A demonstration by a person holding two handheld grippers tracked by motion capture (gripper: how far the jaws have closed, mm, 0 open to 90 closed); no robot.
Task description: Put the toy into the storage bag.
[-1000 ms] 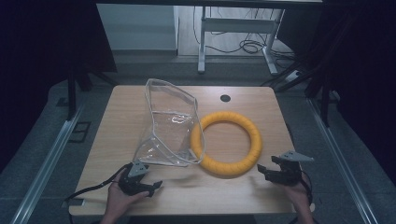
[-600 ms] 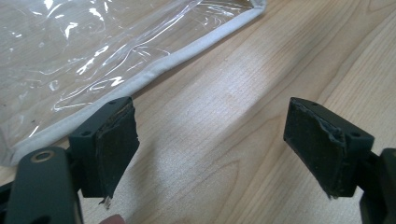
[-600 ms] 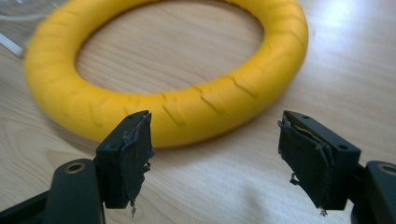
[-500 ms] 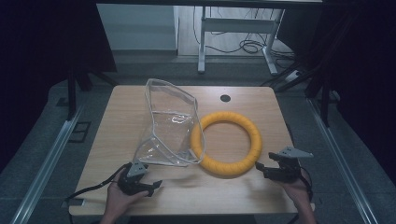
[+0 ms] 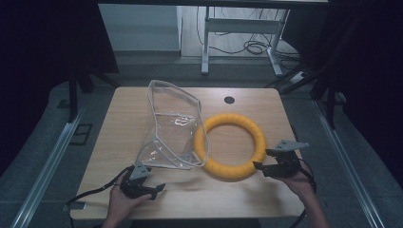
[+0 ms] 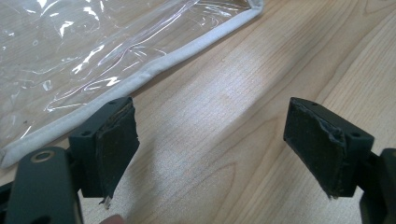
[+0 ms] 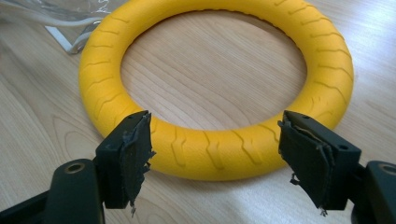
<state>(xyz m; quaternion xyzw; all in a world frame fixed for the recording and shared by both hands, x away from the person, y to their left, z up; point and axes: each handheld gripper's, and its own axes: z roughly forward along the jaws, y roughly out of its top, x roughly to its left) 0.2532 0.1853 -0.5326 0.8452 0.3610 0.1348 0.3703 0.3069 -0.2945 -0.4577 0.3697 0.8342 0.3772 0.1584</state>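
Right gripper [image 5: 259, 166] has its jaws spread, nothing pinched, just beside the yellow ring [image 5: 230, 145]. Left gripper [image 5: 154, 188] also spread, near the clear bag [image 5: 171, 130], probably not touching.

— What surrounds the worktop [image 5: 119, 114]?

— It is pale wood with a black round grommet [image 5: 229, 99] near its far edge. Grey floor [image 5: 43, 142] lies on both sides of it, with a metal rail [image 5: 45, 164] running along its left.

— And beyond it?

— A white desk frame [image 5: 237, 26] stands behind the worktop, black cables [image 5: 247, 46] on the floor beneath. Dark curtains [image 5: 47, 38] flank it; the light is dim.
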